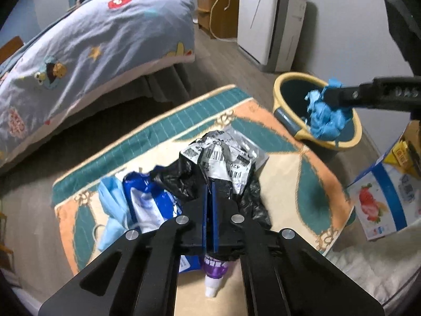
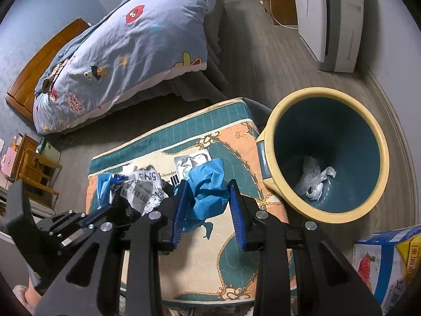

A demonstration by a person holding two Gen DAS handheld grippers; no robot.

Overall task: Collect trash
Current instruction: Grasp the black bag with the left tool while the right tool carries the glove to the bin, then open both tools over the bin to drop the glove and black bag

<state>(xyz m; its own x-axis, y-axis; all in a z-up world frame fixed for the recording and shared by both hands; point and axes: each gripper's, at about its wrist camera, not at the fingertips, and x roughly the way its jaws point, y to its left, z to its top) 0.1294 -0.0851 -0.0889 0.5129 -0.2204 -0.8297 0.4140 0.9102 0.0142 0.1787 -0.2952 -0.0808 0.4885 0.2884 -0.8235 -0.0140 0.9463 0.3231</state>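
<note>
My left gripper (image 1: 209, 184) is shut on a crumpled black and silver labelled bag (image 1: 223, 155), seen also in the right wrist view (image 2: 142, 187), over the patterned mat (image 1: 279, 158). My right gripper (image 2: 208, 187) grips a crumpled blue glove (image 2: 208, 187) between its pads; in the left wrist view the glove (image 1: 326, 115) hangs over the bin's rim. The yellow-rimmed teal bin (image 2: 326, 152) stands right of the mat with white crumpled trash (image 2: 315, 179) at its bottom. A blue-white wrapper (image 1: 150, 202), another blue glove (image 1: 110, 205) and a purple tube (image 1: 214, 273) lie on the mat.
A bed with a cartoon quilt (image 1: 86, 52) stands at left. A white appliance (image 1: 271, 18) and a wooden cabinet (image 1: 215, 10) stand by the far wall. A strawberry-printed carton (image 1: 384, 200) sits at right. Wooden furniture (image 2: 34, 163) is at far left.
</note>
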